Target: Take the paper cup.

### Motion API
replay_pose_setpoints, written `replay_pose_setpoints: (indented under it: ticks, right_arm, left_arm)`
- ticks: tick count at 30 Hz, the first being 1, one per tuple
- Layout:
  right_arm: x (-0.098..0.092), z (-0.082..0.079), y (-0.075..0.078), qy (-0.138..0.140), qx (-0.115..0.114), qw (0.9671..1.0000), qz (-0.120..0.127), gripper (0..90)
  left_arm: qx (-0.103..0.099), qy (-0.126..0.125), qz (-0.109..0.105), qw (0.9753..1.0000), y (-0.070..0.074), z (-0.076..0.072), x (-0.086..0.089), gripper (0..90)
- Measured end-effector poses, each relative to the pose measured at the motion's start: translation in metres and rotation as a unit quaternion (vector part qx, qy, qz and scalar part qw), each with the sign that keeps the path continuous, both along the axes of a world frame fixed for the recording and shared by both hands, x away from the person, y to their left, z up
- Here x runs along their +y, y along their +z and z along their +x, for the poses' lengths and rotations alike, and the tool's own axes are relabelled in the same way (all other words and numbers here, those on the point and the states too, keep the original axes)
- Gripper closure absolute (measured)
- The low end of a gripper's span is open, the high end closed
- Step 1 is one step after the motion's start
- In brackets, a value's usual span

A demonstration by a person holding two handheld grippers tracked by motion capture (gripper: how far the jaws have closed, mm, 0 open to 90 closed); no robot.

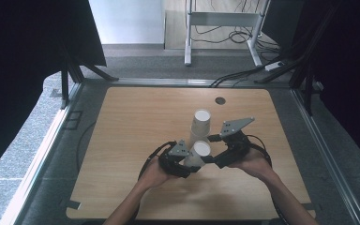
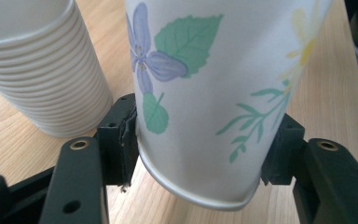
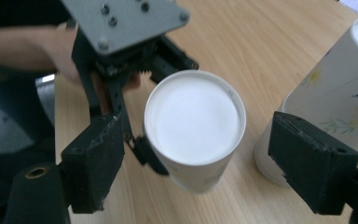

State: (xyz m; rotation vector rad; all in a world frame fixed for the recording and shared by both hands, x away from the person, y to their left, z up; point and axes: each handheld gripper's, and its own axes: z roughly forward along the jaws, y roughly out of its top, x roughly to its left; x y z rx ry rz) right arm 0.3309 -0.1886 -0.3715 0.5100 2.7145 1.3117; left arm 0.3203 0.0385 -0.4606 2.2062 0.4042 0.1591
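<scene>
Two hand-held grippers meet near the tabletop's [image 1: 122, 140] front middle: the left hand-held gripper [image 2: 200, 154] is clenched on a single paper cup [image 2: 214, 93] near its rolled rim, while the right hand-held gripper [image 3: 196, 163] stands released, jaws wide either side of that cup's white base. Thin and light, the cup would likely crumple under a hard squeeze, so a gentle hold near the stiffer rim or base seems wisest. Only the left gripper view reveals its flower print and the ribbed rims of the stack [image 2: 42, 70] just beside it.
</scene>
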Motion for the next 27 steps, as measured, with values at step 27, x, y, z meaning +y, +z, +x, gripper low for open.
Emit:
replay_pose_setpoints:
  ticks: [27]
  right_arm:
    - [0.019, -0.010, -0.029, 0.070, 0.009, 0.9912, -0.112, 19.7]
  left_arm:
    - [0.013, -0.095, 0.154, 0.9834, 0.014, -0.003, -0.021, 39.5]
